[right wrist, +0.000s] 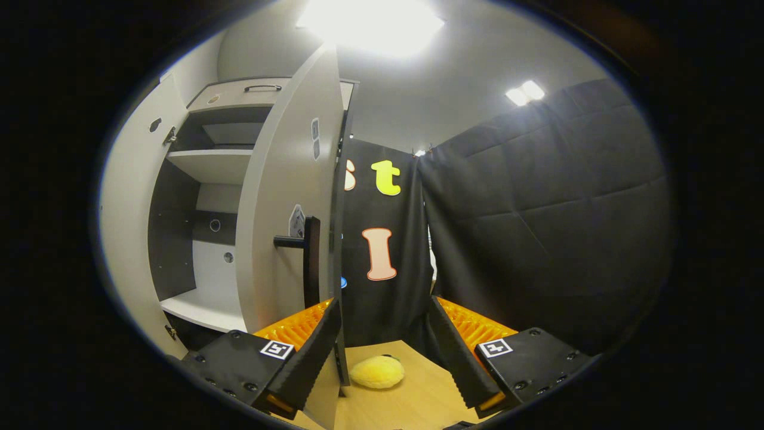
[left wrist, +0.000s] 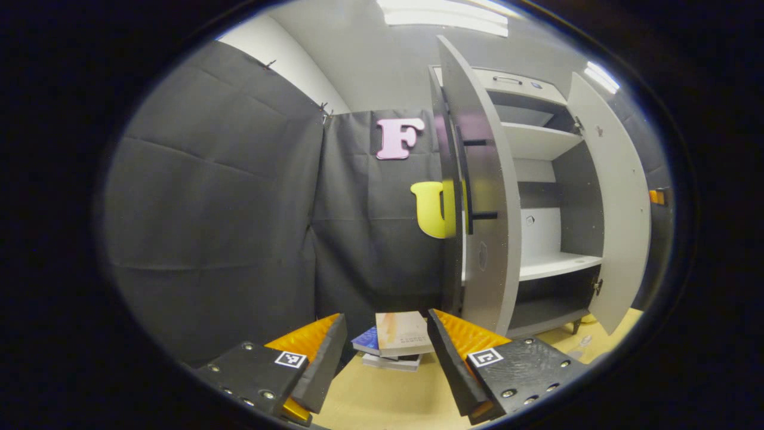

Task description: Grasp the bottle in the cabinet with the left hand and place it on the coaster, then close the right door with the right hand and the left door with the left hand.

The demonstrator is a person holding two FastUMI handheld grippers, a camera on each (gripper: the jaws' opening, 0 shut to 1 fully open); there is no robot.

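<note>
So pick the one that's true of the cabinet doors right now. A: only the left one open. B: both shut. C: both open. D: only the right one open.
C: in the left gripper view both the near door and the far door stand swung out, leaving the cabinet shelves exposed between them.

No legible writing

The top book (left wrist: 403, 334) of the stack carries a dark printed line too blurred to read; stickers (right wrist: 296, 221) on the cabinet door (right wrist: 286, 197) stay illegible.
</note>
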